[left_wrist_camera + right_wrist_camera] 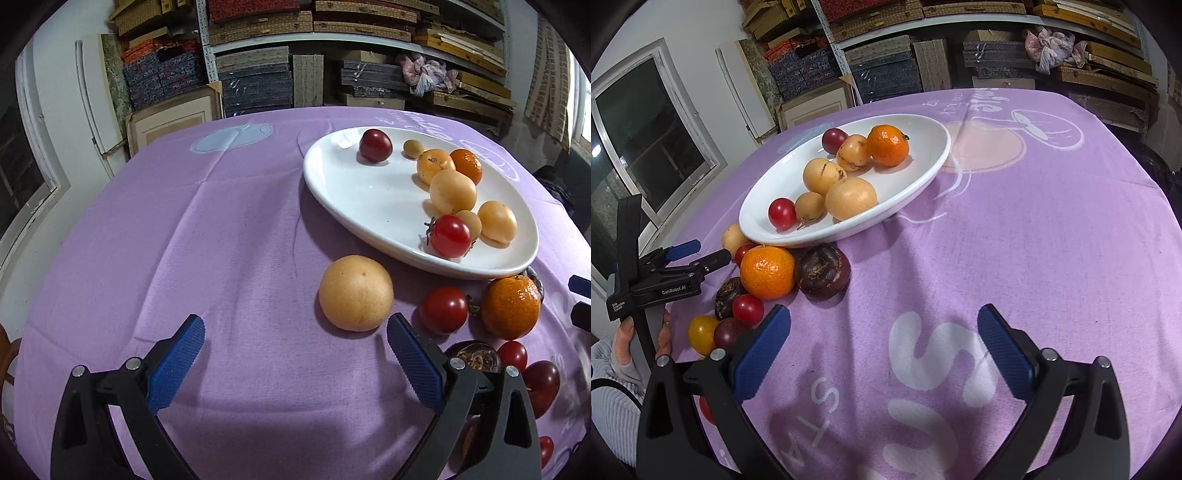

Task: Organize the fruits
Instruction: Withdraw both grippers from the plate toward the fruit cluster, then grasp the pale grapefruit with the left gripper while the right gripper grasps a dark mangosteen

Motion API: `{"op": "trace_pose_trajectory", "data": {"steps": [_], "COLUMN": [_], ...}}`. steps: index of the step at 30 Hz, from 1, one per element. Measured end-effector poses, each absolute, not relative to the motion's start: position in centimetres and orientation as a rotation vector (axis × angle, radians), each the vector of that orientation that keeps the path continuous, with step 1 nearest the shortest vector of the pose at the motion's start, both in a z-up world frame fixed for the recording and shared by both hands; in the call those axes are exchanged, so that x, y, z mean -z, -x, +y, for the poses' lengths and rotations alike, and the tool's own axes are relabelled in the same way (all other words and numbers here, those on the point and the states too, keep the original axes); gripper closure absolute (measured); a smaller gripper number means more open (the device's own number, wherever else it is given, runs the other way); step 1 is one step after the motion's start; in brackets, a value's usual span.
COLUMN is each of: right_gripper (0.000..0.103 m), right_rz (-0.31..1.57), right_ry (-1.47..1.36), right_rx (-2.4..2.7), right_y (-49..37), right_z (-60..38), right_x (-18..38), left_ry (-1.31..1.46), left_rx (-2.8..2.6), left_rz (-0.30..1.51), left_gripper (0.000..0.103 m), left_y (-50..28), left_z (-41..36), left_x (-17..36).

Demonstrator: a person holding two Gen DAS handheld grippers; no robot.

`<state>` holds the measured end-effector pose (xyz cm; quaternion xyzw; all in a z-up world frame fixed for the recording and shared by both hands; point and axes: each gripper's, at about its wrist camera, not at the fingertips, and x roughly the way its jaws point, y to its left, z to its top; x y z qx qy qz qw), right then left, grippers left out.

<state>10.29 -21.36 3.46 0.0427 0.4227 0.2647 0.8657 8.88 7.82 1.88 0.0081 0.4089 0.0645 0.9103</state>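
A white oval plate [354, 192] [923, 162] on the purple cloth holds several fruits: tan round ones, red tomatoes, an orange [888, 144]. Loose fruits lie on the cloth by its near rim: a large tan round fruit [355, 292], a red tomato [443, 309], an orange [511, 307] [767, 272], a dark mangosteen [822, 275] and several small red and dark ones. My left gripper [295, 354] is open and empty, just short of the tan fruit; it also shows in the right wrist view [698, 253]. My right gripper [884, 347] is open and empty over bare cloth.
The purple tablecloth [1034, 240] with white lettering covers a table. Shelves of stacked boxes [258, 74] stand behind it, a window [646, 147] at the left. The right gripper's fingertips [580, 299] show at the left wrist view's right edge.
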Motion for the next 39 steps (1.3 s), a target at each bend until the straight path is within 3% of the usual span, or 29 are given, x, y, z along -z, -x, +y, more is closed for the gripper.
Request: {"op": "trace_pose_trajectory", "data": {"steps": [18, 27, 29, 31, 32, 39], "right_gripper": [0.004, 0.004, 0.008, 0.032, 0.036, 0.037], "right_rz": [0.859, 0.761, 0.771, 0.806, 0.826, 0.879], "right_ry": [-0.089, 0.118, 0.169, 0.196, 0.207, 0.2], "right_rx": [-0.605, -0.626, -0.613, -0.622, -0.623, -0.607], "right_y": [-9.7, -8.5, -9.0, -9.8, -10.3, -12.4], "right_z": [-21.1, -17.2, -16.1, -15.2, -14.8, -14.4], "right_x": [-3.8, -5.1, -4.9, -4.4, -4.1, -3.1], "left_ry": [0.071, 0.075, 0.076, 0.076, 0.076, 0.076], "left_rx": [-0.16, -0.169, -0.168, -0.166, -0.165, -0.166], "left_rz": [0.941, 0.94, 0.94, 0.939, 0.939, 0.94], "left_gripper": [0.003, 0.003, 0.003, 0.003, 0.003, 0.003], "left_y": [-11.8, -12.0, -11.9, -11.9, -11.9, -11.9], "left_z": [9.9, 9.8, 9.8, 9.8, 9.8, 9.8], "left_x": [-0.6, -0.6, -0.6, -0.7, -0.6, -0.6]}}
